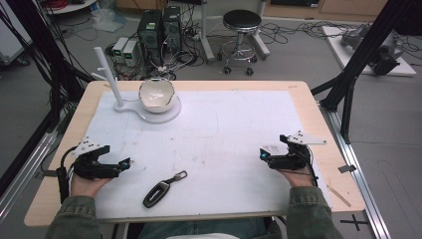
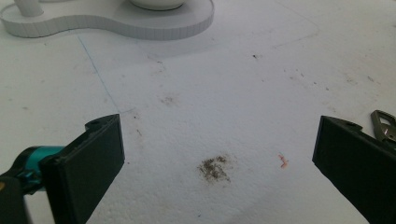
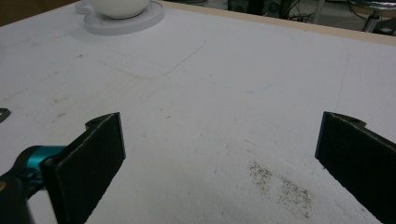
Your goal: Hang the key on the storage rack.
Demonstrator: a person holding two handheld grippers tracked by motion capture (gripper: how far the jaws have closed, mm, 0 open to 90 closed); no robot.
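Both hands sit low at the near edge of the table (image 1: 318,124), a pale wood top covered by a white foam sheet (image 1: 224,124) with a grainy, scuffed surface. No writing or brand can be read on anything here.

Left claw (image 1: 127,163): jaws spread wide, nothing between them, flat matte black pads with a teal fitting at the base. In the left gripper view a dark gritty smudge (image 2: 215,168) lies on the foam between the jaws, with a small orange fleck (image 2: 282,161) toward the right jaw.

The key fob (image 1: 158,191), slim, dark and glossy with rounded ends, lies flat on the foam just to the right of the left claw and a little nearer the person; its metal clip loop (image 1: 178,176) points toward the far side. That loop's edge peeks beside the right jaw in the left gripper view (image 2: 384,125).

Right claw (image 1: 263,153): also spread wide and empty, its pads showing a fine woven texture. A speckled dark patch (image 3: 280,184) sits on the foam between its jaws. The fob lies well to this claw's left.

Far ahead of the left claw stands a white bowl (image 1: 157,95), smooth and glazed, resting on a white stand (image 1: 169,115) with a ribbed rim and a forked upright post (image 1: 109,74).
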